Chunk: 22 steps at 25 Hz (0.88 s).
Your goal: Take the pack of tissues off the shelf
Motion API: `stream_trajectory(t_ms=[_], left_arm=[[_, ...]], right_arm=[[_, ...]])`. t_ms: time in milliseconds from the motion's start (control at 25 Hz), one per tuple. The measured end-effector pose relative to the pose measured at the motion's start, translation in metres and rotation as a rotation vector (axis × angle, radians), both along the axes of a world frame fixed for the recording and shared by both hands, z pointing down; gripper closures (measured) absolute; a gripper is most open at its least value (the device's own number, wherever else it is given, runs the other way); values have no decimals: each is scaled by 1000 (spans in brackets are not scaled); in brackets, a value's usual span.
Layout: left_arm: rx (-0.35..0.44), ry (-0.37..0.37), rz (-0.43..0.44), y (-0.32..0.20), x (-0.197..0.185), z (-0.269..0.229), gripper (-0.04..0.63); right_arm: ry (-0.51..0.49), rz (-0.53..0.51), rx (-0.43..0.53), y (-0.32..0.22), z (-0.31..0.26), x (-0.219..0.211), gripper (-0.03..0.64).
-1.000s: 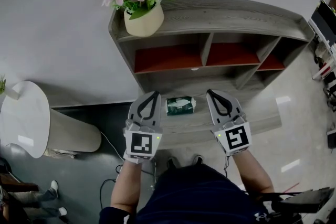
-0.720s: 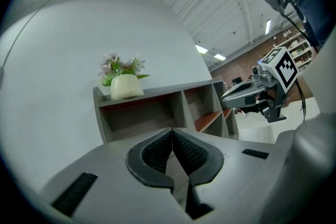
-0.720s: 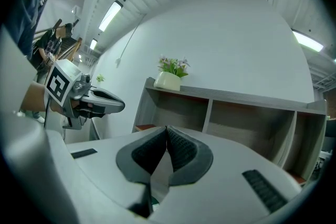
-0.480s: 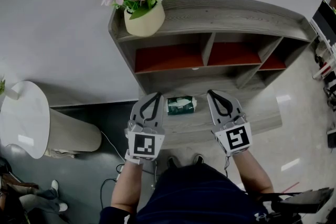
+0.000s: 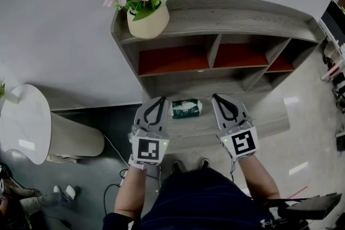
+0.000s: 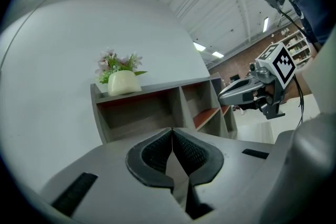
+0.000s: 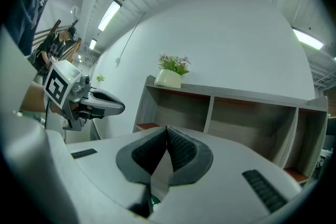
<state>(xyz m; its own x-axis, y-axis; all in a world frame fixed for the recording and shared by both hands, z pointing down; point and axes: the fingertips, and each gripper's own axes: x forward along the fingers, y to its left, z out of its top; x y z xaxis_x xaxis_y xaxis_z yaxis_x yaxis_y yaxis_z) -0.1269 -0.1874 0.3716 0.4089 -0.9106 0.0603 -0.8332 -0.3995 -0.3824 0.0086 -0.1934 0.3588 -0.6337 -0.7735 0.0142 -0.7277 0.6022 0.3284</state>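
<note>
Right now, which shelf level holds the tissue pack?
The lowest ledge: the tissue pack shows there between the left claw and right claw; the top board holds the flower pot.

Bright, even indoor light. Ceiling strip lights [image 7: 110, 14] glow, and glare patches sit on the floor [image 5: 291, 102] — both gripper views bulge, with black corners.

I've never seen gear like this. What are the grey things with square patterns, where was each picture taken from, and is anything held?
A person holds a hand-worked gripper in each hand: the left gripper and right gripper. The head view looks down from the person's head; the other two views ride on the grippers, looking along their fingers. A green pack of tissues lies on a low board of the shelf, seen between the grippers. A flower pot stands on top. Both grippers are shut and empty.
</note>
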Motion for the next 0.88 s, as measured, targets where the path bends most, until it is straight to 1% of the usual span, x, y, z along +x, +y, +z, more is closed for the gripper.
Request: stream_trajectory(t_ms=[320,520,880], left_arm=[[11,0,9,-1,1,1,575],[-21,7,8,-1,-1,7,575],[-20,13,4,0,-3,7,575]], right_arm=[[-11,9,-11,0,2,1,606],[-12,12,-9,1,1,2,605],[-15,9,-9,2,0,0,606]])
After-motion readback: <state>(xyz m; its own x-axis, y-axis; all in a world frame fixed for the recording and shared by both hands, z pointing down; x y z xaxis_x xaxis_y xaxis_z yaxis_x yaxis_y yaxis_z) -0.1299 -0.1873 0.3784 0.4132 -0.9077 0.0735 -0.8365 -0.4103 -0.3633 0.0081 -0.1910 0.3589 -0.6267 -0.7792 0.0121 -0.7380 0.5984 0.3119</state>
